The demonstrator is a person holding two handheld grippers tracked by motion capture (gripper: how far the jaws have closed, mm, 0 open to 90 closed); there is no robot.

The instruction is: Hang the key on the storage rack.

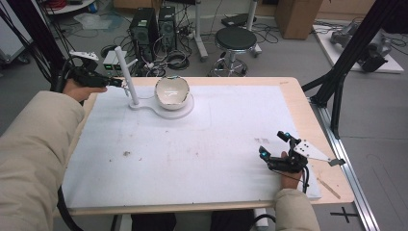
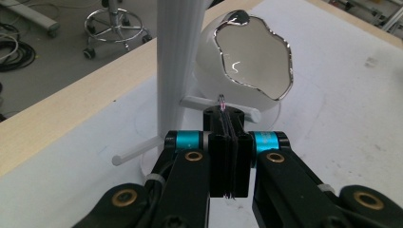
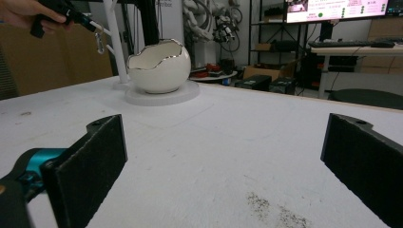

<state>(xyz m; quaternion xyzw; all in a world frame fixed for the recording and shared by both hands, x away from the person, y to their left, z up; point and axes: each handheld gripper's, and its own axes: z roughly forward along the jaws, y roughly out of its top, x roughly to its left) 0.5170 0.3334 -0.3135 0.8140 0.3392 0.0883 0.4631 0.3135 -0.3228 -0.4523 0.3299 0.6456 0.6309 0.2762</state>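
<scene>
White foam sheeting (image 1: 202, 154) covers the wooden table, and at its far left stands a white stand (image 1: 126, 72): an upright post with thin side pegs, on a base shared with a round pad. On that pad sits a white egg-shaped bowl (image 1: 172, 91) with a jagged silver rim.

Your left gripper (image 1: 117, 82) is up at the post. In the left gripper view its jaws are pressed together on something very thin, with a small tip poking out just above them. In the right gripper view this looks like a small metal ring or clip (image 3: 100, 42) hanging from the jaws, just beside a peg (image 3: 105, 30); exactly what it is is too small to tell.

Your right gripper (image 1: 274, 144) rests on the foam near the table's right edge, well apart from the stand, with its jaws spread wide and empty.

The step in hand seems to be hanging the ring on a peg. Keep the pinch firm, line the loop up with the peg's free end, and slide it on along the peg before letting go. Avoid pushing sideways on the post or brushing the bowl just beside it.
</scene>
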